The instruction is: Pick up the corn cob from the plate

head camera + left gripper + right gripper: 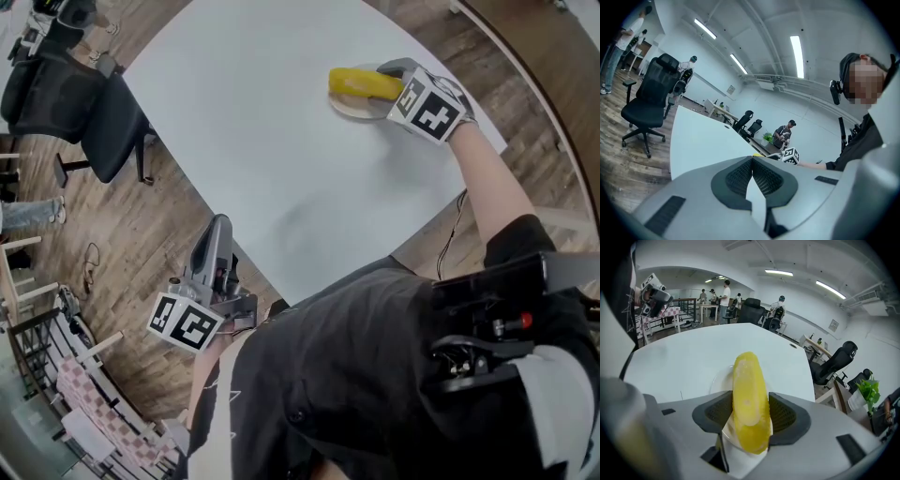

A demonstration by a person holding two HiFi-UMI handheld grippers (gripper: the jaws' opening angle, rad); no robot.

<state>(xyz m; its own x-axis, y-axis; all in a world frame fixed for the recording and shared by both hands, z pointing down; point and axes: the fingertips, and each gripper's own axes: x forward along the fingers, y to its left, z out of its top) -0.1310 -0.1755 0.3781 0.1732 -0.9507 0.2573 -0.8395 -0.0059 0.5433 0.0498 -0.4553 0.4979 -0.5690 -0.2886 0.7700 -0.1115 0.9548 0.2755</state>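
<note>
Right claw closed around corn cob, cob on plate

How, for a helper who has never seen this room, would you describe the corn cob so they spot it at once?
Find the large white table; toward its far right, where the right gripper reaches, sits a small round plate. The corn cob lies on that plate between the gripper's jaws: a smooth, blunt-ended yellow cylinder, the only brightly coloured thing on the table.

Steep head view, close gripper views, common table
</note>
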